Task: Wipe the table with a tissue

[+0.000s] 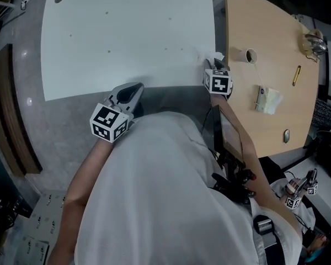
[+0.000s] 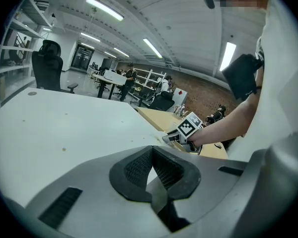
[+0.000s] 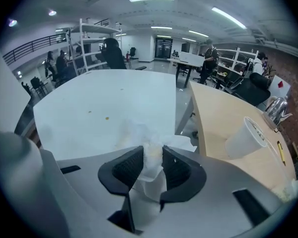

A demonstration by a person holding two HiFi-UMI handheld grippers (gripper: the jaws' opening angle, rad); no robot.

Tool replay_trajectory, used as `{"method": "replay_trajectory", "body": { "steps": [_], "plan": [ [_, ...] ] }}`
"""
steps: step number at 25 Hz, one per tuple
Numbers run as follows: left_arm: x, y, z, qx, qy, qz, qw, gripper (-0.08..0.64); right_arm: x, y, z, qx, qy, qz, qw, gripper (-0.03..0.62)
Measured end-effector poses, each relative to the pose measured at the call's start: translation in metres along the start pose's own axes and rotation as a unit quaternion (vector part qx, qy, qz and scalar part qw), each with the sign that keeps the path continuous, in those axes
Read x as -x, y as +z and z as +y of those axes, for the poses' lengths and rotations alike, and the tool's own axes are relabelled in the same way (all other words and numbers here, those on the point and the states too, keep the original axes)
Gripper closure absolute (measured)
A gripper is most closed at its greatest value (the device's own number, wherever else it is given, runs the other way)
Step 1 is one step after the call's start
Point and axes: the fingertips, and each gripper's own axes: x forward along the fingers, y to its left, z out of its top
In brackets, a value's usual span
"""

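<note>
1. The right tool (image 3: 153,150) is clamped on a white tissue (image 3: 151,168). The crumpled sheet fills the narrow gap between the pads and spills out past their tips.
2. In the head view this right tool (image 1: 214,66) sits at the near right corner of the white table (image 1: 127,37), with the tissue (image 1: 214,56) bunched over that corner. I cannot tell whether the tissue presses on the surface.
3. The left tool (image 2: 152,150) is closed and empty, its pad tips meeting. It hovers at the near edge of the white table, well apart from the tissue; the head view shows it (image 1: 128,94) left of the person's body.
4. A few small brownish specks (image 3: 107,117) dot the white table.
5. A paper cup (image 3: 246,138) lies on its side on the wooden table (image 1: 265,65) just beside the white one, near the right tool. What is in it I cannot make out.
6. Farther along the wooden table lies a soft packet (image 1: 267,99) with pale sheets showing.
7. A yellow pen (image 1: 296,76) and a shiny vessel (image 1: 314,42) sit near the far edge; the vessel's contents cannot be told.
</note>
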Motion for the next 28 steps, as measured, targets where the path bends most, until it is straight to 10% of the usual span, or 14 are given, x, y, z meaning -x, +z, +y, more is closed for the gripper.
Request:
{"method": "replay_trajectory", "body": {
  "steps": [11,28],
  "plan": [
    [0.011,0.001,0.013,-0.007,-0.005,0.004,0.9999,0.554,-0.004,0.002,0.012,-0.082,-0.01,0.002,0.997,0.479],
    [0.043,0.006,0.04,-0.051,-0.075,0.019,0.9956,0.554,0.018,-0.019,0.068,-0.069,0.014,0.033,0.997,0.48]
  ]
}}
